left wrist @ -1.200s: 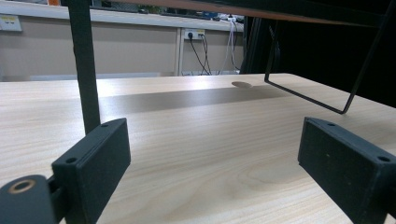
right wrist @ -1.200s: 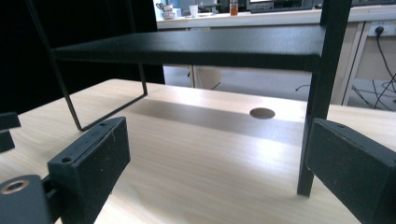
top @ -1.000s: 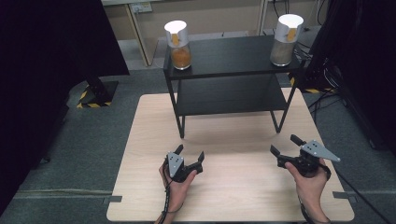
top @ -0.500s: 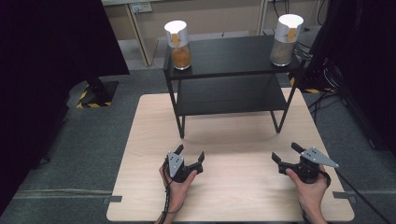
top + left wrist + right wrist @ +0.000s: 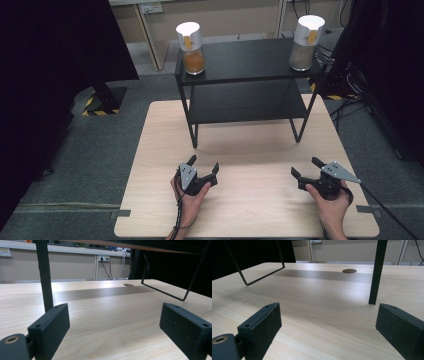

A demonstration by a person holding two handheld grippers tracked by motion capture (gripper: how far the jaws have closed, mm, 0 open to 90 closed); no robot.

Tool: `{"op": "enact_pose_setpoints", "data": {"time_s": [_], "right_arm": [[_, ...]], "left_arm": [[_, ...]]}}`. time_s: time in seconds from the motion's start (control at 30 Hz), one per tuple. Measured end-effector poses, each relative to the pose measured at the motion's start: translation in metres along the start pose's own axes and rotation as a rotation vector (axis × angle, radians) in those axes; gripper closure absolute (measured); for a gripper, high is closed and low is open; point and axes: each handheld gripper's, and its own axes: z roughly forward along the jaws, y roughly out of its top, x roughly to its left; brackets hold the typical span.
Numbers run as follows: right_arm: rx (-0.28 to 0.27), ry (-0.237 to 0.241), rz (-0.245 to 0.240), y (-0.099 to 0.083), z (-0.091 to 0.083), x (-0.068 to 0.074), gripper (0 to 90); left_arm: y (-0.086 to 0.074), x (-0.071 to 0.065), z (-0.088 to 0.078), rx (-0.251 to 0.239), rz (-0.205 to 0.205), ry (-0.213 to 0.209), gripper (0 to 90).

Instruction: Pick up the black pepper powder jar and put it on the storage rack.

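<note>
High view | left gripper (image 5: 202, 172) and right gripper (image 5: 306, 169) rest on table (image 5: 250, 145), jaws spread wide, empty | orange-filled jar (image 5: 190, 42) and pale-filled jar (image 5: 305, 43) upright on shelf (image 5: 250, 60) top, well beyond, each straight ahead of its nearer hand

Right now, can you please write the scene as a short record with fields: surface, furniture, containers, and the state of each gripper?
surface: light wooden table
furniture: black two-tier shelf standing at the far part of the table
containers: jar with orange contents on the top tier, left end; jar with pale contents on the top tier, right end
left gripper: open, nothing between the jaws, low over the near table
right gripper: open, nothing between the jaws, low over the near table
contact: neither gripper touches the shelf or a jar
</note>
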Motion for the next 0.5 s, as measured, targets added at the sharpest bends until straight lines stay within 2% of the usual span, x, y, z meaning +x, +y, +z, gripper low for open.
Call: {"op": "enact_pose_setpoints", "data": {"time_s": [0.5], "right_arm": [[0.019,-0.005,-0.018,-0.0034,0.0021,0.0005,6.5]], "left_arm": [[0.0002,-0.0001,0.0002,0.001,0.001,0.0,8.7]]}}
